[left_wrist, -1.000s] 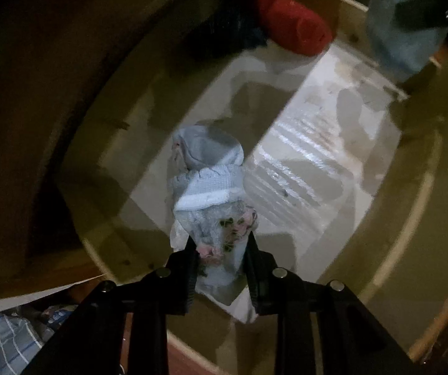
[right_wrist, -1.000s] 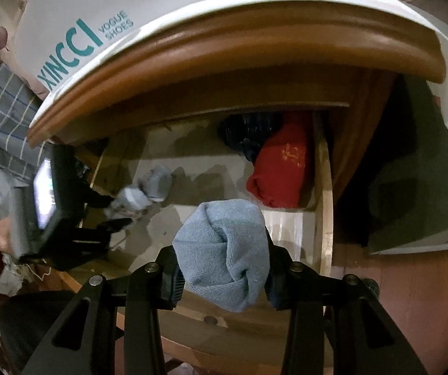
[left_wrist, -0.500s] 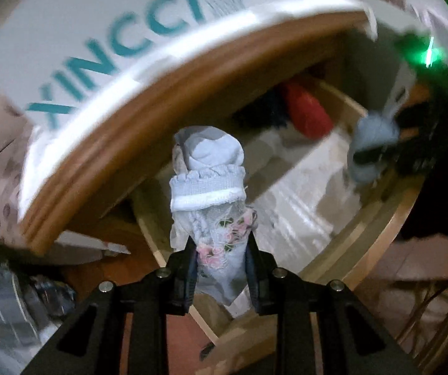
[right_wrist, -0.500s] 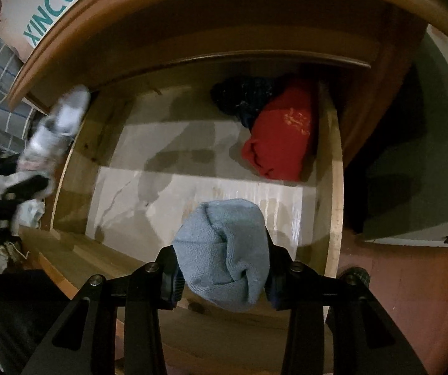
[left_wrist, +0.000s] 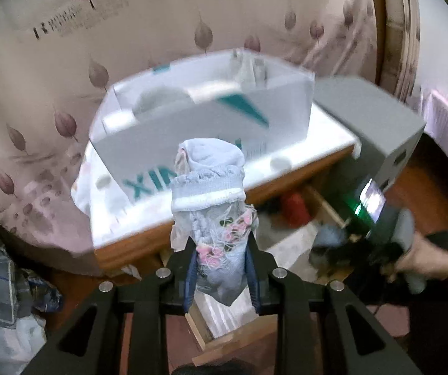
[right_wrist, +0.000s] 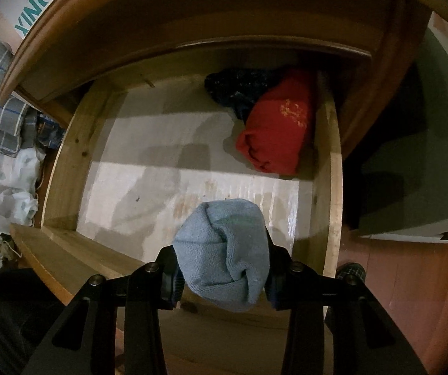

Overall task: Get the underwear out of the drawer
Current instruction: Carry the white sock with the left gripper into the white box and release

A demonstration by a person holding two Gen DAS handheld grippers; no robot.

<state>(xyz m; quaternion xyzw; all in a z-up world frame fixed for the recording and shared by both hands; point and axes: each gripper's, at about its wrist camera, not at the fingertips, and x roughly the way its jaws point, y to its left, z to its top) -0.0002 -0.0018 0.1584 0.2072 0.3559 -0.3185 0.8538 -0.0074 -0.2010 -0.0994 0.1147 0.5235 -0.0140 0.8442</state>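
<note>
- Left gripper (left_wrist: 221, 276): jaws closed on a rolled pale-blue floral underwear bundle (left_wrist: 211, 206). The lower end is clamped between the jaws; the rest stands forward of the fingertips, upright and unsupported.
- Right gripper (right_wrist: 222, 276): jaws closed on a rolled blue knit bundle (right_wrist: 224, 253), which fills the gap between the jaws and bulges forward of them.
- Location of task items: the floral bundle hangs clear above the drawer (right_wrist: 333, 168), in front of a white shoe box (left_wrist: 192, 125) on the cabinet top. The blue bundle sits over the near part of the drawer floor, forward of its front rail.
- Remaining contents: a red bundle (right_wrist: 277, 128) and a dark bundle (right_wrist: 239, 89) lie ahead and right of the right jaws, in the far right corner, touching each other.
- Procedure, judged: hold both grips firm until each bundle is over a resting surface; a roll may loosen if pressure eases.
- Lift the right bundle straight up before drawing it back, so it clears the front rail.
- Keep the two grippers well apart during withdrawal.
- Release only once the bundle rests on a surface.
</note>
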